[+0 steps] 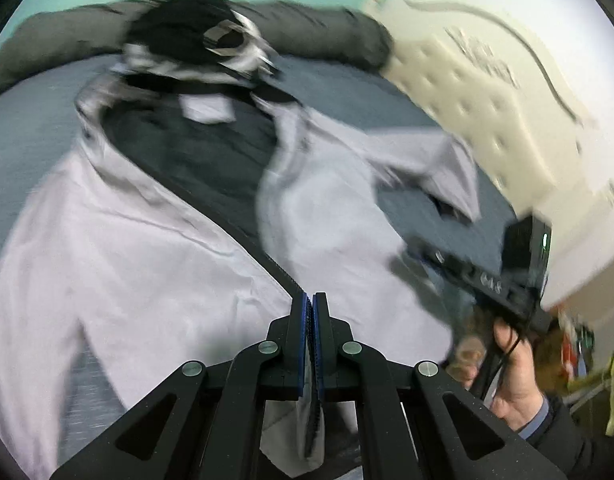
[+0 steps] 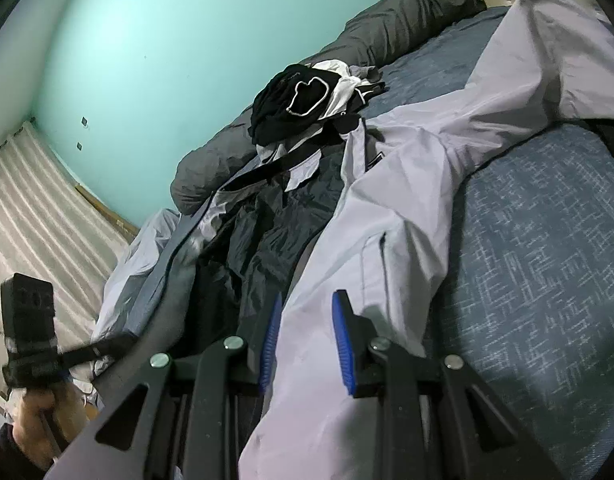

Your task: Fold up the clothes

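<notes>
Where the left wrist view looks along its own fingers, we see the left gripper with its blue pads pressed together on the zipper edge of the pale lilac jacket; a fold of that cloth hangs below the pads at six o'clock. The jacket lies open on the blue bed, its dark lining running from the centre toward twelve o'clock. A heap of black and white clothes sits at twelve o'clock, against a long grey pillow. A cream headboard fills two o'clock. At four o'clock a hand holds the other tool's black handle. The picture is blurred.

In the right wrist view, we find the right gripper with its fingers apart, straddling the jacket's front panel at six o'clock; we cannot tell whether the pads touch the cloth. The dark lining lies just toward nine o'clock of the near finger. One sleeve stretches to two o'clock over the patterned bed cover. The black and white clothes rest near twelve o'clock, touching the jacket's collar, with the grey pillow beyond them under a turquoise wall. At eight o'clock a hand grips the left tool, before a pale curtain.
</notes>
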### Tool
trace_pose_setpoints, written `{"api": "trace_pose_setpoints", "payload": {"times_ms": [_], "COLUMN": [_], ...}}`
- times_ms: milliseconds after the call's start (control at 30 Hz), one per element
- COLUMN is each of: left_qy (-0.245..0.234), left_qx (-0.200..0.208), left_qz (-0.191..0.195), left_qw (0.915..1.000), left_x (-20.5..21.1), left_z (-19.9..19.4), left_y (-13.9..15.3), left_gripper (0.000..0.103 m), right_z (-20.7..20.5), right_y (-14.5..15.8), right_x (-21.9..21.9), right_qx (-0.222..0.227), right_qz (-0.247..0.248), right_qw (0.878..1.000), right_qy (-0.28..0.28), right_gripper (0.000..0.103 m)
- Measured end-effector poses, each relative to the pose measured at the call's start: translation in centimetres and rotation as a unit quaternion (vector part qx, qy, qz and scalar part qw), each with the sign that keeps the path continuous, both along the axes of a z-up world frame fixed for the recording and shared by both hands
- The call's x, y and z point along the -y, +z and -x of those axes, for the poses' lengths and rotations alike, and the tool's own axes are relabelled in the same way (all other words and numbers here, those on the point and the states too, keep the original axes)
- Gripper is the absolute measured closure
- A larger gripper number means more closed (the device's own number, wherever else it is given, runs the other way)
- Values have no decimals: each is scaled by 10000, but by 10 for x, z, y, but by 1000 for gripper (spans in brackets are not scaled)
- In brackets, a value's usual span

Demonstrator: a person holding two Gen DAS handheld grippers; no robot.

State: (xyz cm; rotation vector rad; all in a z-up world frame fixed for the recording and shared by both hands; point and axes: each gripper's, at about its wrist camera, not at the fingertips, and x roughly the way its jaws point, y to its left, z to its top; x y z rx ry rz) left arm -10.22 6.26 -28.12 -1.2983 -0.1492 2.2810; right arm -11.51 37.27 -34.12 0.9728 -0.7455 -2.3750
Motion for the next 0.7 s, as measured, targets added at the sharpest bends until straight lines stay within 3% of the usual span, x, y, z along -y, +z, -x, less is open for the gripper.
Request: {"api": "trace_pose_setpoints", "payload": {"times_ms": [100,200,267,300,333,433,533,700], "left_qy": [-126,-31,76,172,257,617,1232,2227], "left_qx": [344,564,500,444,393,224,176,345], "left_qz": [231,206,152,132,106,206,487,786], "left_qw": [9991,9982,9986,9988,9988,9976,9910,9711], "left_x": [-26,-20,-4,8,20,67,134,234], "left_z": [4,4,-1,-4,-6,-10,-10,-13], "left_y": [-32,-46,-39,-32,-26,-11,-2,-13], "left_gripper": [99,94,79,60,50,50,50,50], "right_z": [0,1,2,3,3,2,2,2], "right_y": [0,-1,-2,-2,-3,-4,-5,-7], "right_x": [-5,-8,-9,-9,-8,-5,-2,3], "right_qx": [9,32,34,35,40,58,75,105], "right_qz": [28,53,62,66,60,29,-1,-51], "right_qw": [10000,10000,10000,10000,10000,10000,10000,9999], "right_qy": [-40,-48,-45,-44,-41,-26,-12,12], "right_gripper": [77,77,77,77,77,77,77,77]}}
